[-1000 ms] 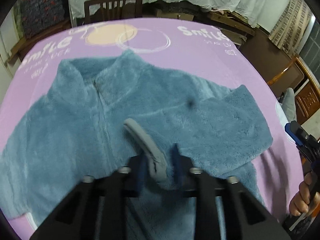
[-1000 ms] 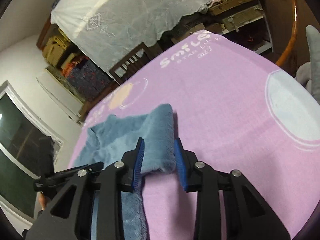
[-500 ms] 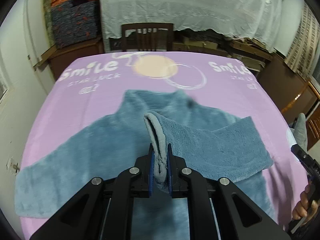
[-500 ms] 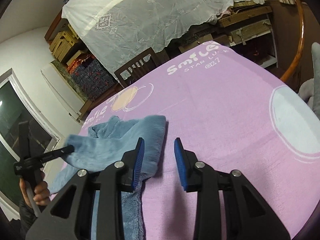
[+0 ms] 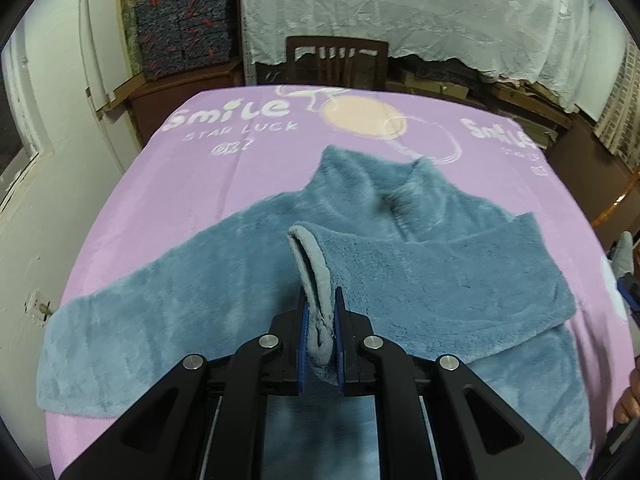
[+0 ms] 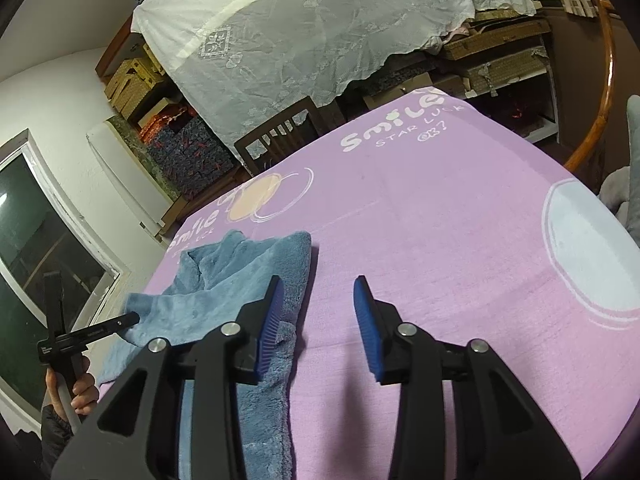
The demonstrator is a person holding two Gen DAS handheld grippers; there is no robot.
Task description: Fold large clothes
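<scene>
While the left gripper (image 5: 320, 316) is pinching the cuff (image 5: 314, 272) of the blue fleece jacket (image 5: 400, 264) lying on the pink blanket (image 5: 240, 168), the right gripper (image 6: 318, 312) is spreading its jaws, nothing between them; the jacket's hem is being cut off below.

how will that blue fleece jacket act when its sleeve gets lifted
Probably floppy: the fluffy blue fleece jacket droops from the shut left hand-held gripper, its cuff folded over. Likely light and grippy rather than slippery, given the plush pile. It should drag on the pink blanket rather than slide freely.
</scene>
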